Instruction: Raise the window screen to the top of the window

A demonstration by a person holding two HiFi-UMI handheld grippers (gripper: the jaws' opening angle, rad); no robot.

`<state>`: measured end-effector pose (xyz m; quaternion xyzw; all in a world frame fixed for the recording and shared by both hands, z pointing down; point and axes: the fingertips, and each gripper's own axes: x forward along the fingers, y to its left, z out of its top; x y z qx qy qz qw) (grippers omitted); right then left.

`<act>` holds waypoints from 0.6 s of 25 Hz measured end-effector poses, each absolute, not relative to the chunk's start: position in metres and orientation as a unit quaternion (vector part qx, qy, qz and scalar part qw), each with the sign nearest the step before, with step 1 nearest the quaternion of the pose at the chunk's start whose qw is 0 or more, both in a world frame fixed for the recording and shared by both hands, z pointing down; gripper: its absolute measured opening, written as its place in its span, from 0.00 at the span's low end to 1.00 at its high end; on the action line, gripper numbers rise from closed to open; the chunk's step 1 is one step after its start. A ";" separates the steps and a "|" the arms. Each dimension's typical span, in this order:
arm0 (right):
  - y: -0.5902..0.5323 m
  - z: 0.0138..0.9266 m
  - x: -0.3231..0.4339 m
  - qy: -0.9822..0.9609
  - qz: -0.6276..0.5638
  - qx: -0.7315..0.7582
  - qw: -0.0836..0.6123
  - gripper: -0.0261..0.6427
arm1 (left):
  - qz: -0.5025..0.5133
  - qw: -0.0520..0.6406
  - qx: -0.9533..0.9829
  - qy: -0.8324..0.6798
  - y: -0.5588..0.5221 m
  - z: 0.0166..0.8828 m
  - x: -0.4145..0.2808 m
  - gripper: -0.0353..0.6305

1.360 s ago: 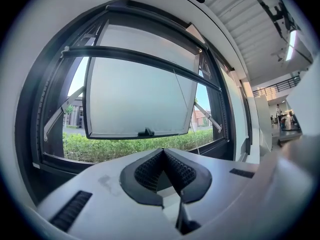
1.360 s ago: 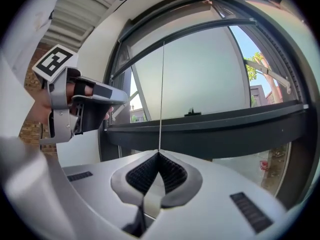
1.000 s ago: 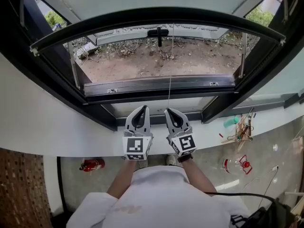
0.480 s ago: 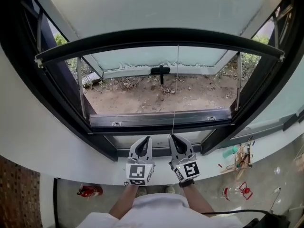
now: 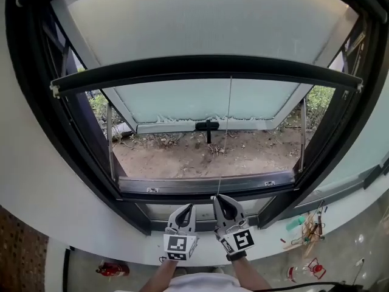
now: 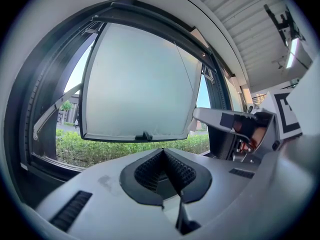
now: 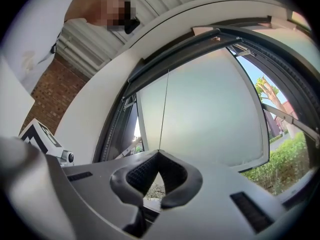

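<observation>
The window screen's dark bottom bar (image 5: 206, 66) spans the black window frame (image 5: 73, 139) about halfway up. A thin pull cord (image 5: 226, 132) hangs from the bar's middle down to my right gripper (image 5: 217, 198), which is shut on the cord's lower end just above the sill. In the right gripper view the cord (image 7: 165, 104) runs straight up from the pinched tips of the right gripper (image 7: 159, 152). My left gripper (image 5: 187, 207) sits close beside it on the left, shut and holding nothing; its closed tips (image 6: 162, 151) point level out of the window.
Beyond the frame a frosted glass sash (image 5: 200, 23) swings outward, its black handle (image 5: 208, 126) over bare ground (image 5: 200, 154). A white curved sill (image 5: 91, 236) runs below the frame. On the floor lie a red object (image 5: 112, 267) and clutter (image 5: 307, 224) at right.
The head view has tilted upward. The screen's bar now stands higher against the frosted sash. My right gripper has risen with the cord still pinched; the left has stayed beside it.
</observation>
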<state>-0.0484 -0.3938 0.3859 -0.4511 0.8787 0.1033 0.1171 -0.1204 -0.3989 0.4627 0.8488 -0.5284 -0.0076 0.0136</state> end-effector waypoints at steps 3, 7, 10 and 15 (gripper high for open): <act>-0.394 0.372 -0.048 0.876 0.115 -0.450 0.127 0.04 | -0.005 0.016 0.849 -0.528 -0.401 0.466 -0.122 0.05; -0.393 0.349 -0.044 0.874 0.118 -0.445 0.158 0.04 | -0.005 0.017 0.847 -0.532 -0.405 0.466 -0.127 0.05; -0.391 0.321 -0.041 0.876 0.109 -0.426 0.199 0.04 | -0.005 0.020 0.847 -0.531 -0.408 0.466 -0.128 0.05; -0.386 0.274 -0.042 0.876 0.125 -0.400 0.239 0.04 | -0.008 0.014 0.850 -0.526 -0.413 0.460 -0.127 0.05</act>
